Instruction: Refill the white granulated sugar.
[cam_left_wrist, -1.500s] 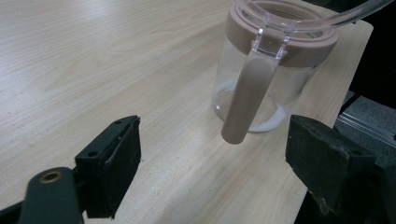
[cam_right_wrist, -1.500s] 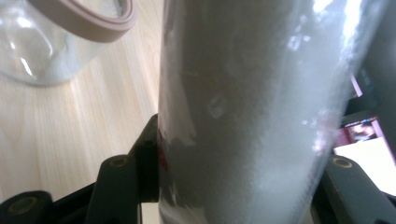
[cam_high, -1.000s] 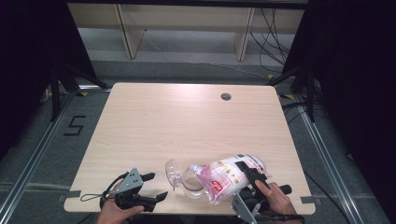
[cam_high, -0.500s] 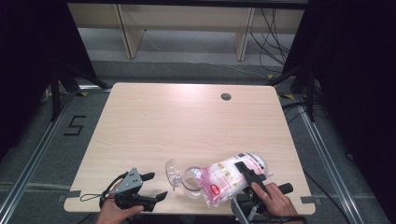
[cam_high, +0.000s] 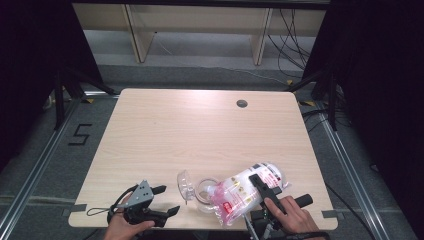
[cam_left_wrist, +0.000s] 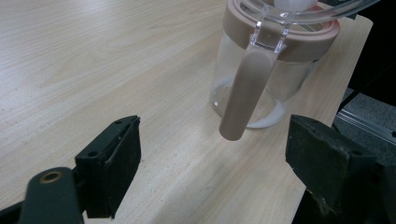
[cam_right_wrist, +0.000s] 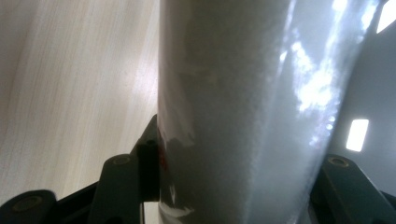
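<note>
High view: right gripper (cam_high: 261, 186) clamped on white bag (cam_high: 240, 192), tipped over open glass jar (cam_high: 204, 190) near table (cam_high: 200, 130) front edge. Left gripper (cam_high: 162, 200) jaws apart, empty, beside jar.

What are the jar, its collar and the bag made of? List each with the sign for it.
Jar: clear glass or hard plastic, glossy; the table shows through it.
Collar: matte pinkish-brown, likely silicone or plastic; opaque, no shine.
Bag: thin glossy plastic film; it crinkles, glares, and white powder shows through in the right gripper.
</note>
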